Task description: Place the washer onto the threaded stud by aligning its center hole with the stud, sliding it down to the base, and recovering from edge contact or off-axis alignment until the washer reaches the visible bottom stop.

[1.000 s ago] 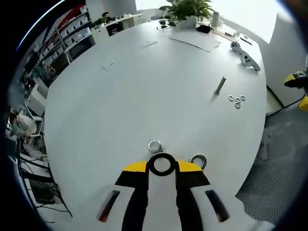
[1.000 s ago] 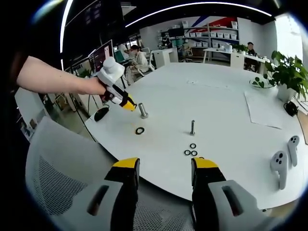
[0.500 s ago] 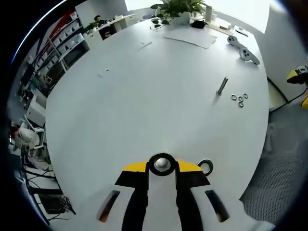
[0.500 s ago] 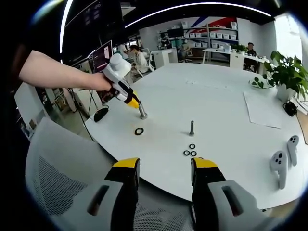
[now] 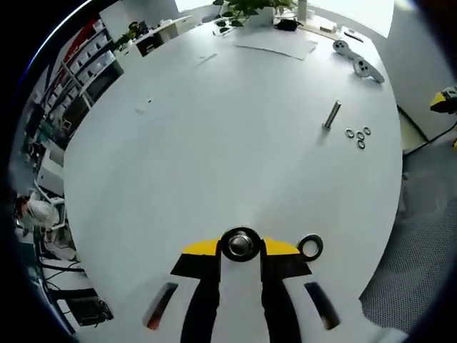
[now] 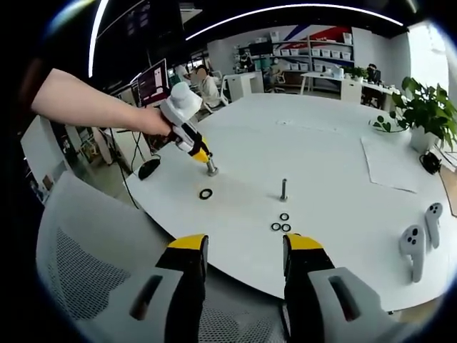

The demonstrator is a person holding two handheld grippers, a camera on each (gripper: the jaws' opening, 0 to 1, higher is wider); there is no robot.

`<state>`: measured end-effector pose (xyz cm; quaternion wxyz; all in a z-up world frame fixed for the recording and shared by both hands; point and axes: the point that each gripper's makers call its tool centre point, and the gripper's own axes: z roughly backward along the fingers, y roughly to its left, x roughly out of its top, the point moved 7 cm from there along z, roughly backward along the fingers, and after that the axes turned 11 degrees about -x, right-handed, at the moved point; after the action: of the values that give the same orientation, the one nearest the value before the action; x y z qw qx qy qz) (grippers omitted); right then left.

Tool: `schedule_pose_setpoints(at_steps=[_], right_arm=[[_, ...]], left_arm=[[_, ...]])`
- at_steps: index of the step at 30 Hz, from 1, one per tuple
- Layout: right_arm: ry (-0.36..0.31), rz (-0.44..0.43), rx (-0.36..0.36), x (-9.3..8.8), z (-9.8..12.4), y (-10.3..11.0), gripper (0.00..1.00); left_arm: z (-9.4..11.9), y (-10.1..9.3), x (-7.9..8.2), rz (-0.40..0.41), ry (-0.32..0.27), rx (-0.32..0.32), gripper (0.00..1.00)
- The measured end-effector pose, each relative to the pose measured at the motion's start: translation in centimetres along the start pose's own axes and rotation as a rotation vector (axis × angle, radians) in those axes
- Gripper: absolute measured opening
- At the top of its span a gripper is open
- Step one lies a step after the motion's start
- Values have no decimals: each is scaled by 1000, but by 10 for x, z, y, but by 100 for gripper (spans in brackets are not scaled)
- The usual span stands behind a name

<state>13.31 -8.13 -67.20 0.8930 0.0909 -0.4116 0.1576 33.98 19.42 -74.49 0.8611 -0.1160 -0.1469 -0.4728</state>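
A black washer [image 5: 240,244] is pinched flat between the yellow-tipped jaws of the left gripper [image 5: 240,249], and the round metal end of a threaded stud [image 5: 240,244] is seen through its centre hole, so the washer appears to be held level and concentric over the stud for a straight slide down. From the right gripper view the left gripper [image 6: 191,148] is seen angled down onto that stud [image 6: 212,168], which stands upright near the edge of the white table [image 5: 214,128]; whether the washer has been seated at the base cannot be told, since the stud's foot is hidden behind the jaws. A spare washer [image 5: 310,247] lies flat on the table just beside the stud, likely kept near for a later pick. A second stud [image 6: 284,190] stands farther along the table with three small washers [image 6: 283,223] clustered near it, well apart from the working stud. The right gripper [image 6: 243,254] is held back off the table edge with its jaws spread and nothing between them, which is judged to leave the insertion unobstructed. Two white controllers [image 6: 420,241] and a potted plant [image 6: 426,114] rest on the far side.
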Motion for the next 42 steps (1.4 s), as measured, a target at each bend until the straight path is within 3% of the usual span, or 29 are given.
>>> schedule_pose_setpoints(at_steps=[14,32,35,42], right_arm=[[4,-1,-11,-1,0,-2,44],[8,-5,-18,-1,0,-3,44],[9,-3,-18,-1,0,-3,44],[6,-4,-17,-1,0,-3,44]], left_arm=[[-24,-5,-6,-15,55,-13,19],[-28,-6,-8,14,32,-16,19],[-30,-3,-9,52,23,-30,19],[-32,-5,-9,35,4,-14,20]])
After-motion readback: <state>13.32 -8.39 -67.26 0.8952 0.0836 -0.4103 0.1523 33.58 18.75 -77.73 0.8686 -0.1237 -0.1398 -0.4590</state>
